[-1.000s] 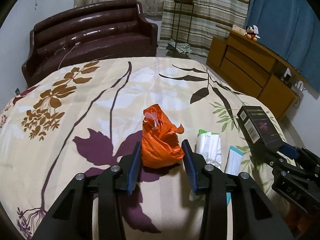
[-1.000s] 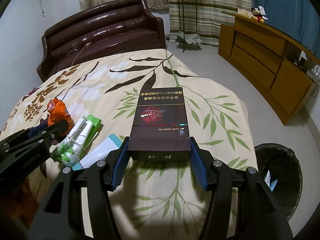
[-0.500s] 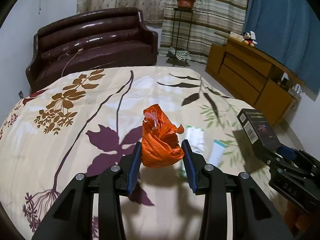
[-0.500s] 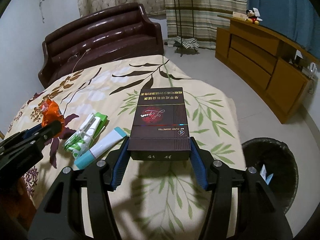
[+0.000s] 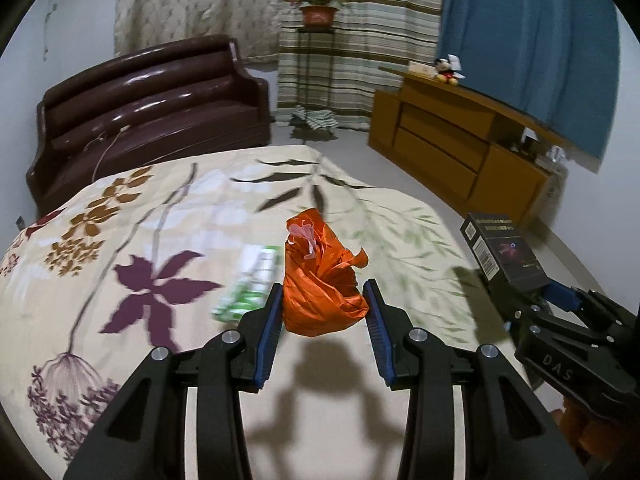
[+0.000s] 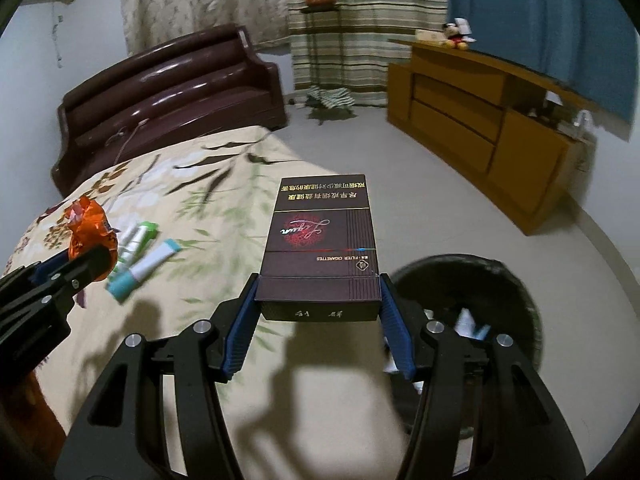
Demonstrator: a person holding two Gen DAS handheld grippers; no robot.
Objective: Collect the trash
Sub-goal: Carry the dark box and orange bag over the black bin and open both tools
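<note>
Both grippers tilted downward above the bed (image 5: 120,200), left gripper (image 5: 325,312) jaws clamping orange wrapper (image 5: 320,280), right gripper (image 6: 318,312) jaws clamping cigarette carton (image 6: 320,240).

Place: a home bedroom
Bed (image 5: 168,216): floral cover, filling the foreground
Sofa (image 5: 152,96): dark leather, at 11 o'clock
Curtains (image 5: 352,32): striped, at 12 o'clock
Dresser (image 5: 452,136): wooden, at 2 o'clock, soft toy (image 5: 447,70) on top

Bare floor (image 6: 400,152) is lying open between the bed (image 6: 192,184) and the cabinet (image 6: 500,136). The bin (image 6: 500,280) is standing beside the bed's edge, its mouth showing unobstructed.
</note>
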